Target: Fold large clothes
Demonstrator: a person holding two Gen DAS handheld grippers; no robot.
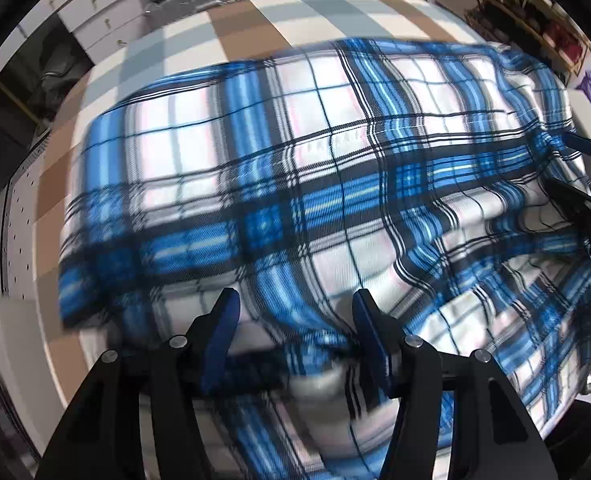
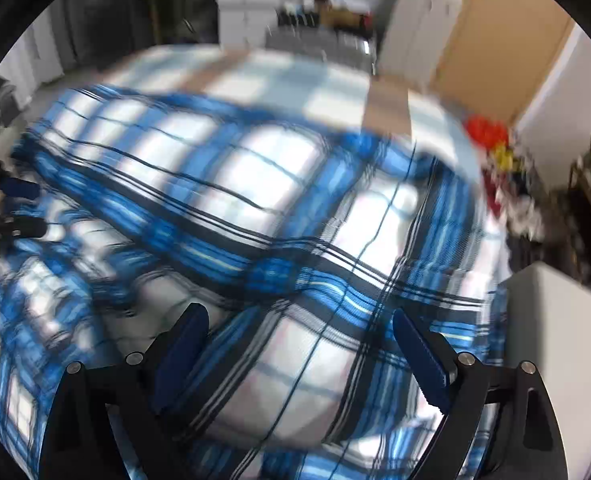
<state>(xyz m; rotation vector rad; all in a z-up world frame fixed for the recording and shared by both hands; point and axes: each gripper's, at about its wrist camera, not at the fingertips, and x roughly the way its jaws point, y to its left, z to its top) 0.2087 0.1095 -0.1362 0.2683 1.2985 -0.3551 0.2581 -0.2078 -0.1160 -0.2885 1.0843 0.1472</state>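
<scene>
- Covering most of what lay ahead of both claws, the blue plaid garment was spread over the checked table cover, rumpled nearer the claws and flatter farther off; both views were smeared, so fine edges could not be read.
- Beyond the garment, past the far reach of either claw, bare checked cover showed, which looked like room enough to lay a fold over.
- Judging by the loose ridges running from the left gripper toward the right-hand side of its view, the step in hand seemed to be gathering the near edge for a fold; doing it well would have meant taking one layer only and pulling the slack out first.
- The left gripper stood released, jaws apart, with a bunched fold of plaid lying between them but not pinched by either pad.
- The right gripper was likewise released, jaws spread wider, hovering over a smooth white-and-blue panel just below it.
- Each claw showed at the side edge of the other's view, well apart, so a level, matched lift seemed the safest way to keep the fold line straight.
</scene>
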